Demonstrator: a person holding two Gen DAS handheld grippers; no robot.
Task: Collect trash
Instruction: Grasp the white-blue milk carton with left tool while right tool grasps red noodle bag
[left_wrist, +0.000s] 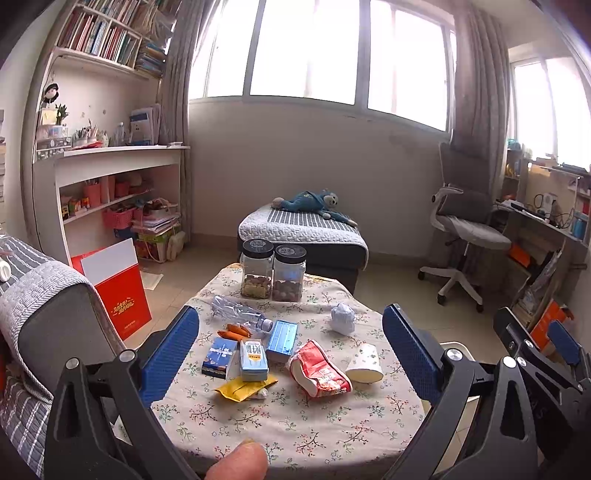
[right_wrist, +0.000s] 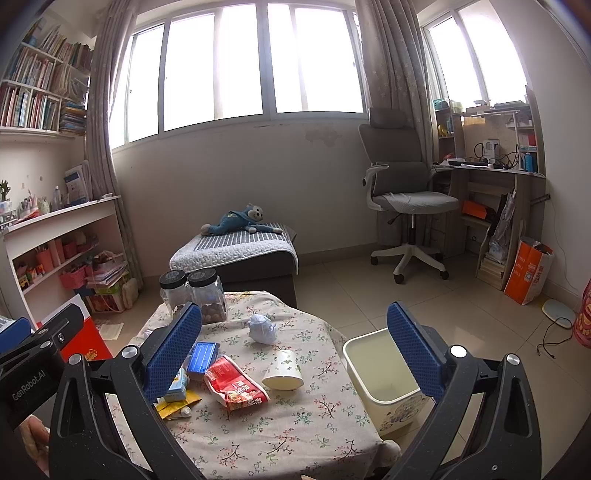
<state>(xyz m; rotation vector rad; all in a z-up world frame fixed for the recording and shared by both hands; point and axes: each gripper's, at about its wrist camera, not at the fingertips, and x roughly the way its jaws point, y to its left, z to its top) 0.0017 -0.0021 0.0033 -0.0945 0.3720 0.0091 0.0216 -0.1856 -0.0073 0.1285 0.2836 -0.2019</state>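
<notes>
Trash lies on a small table with a floral cloth: a red snack wrapper, a paper cup on its side, a crumpled white paper ball, a crushed plastic bottle, a yellow wrapper and small blue boxes. A cream waste bin stands on the floor right of the table. My left gripper and right gripper hover open above the table's near side, holding nothing.
Two clear jars with black lids stand at the table's far edge. Behind is a low bed with a blue plush toy. A red box and a sofa arm sit left; an office chair and desk right.
</notes>
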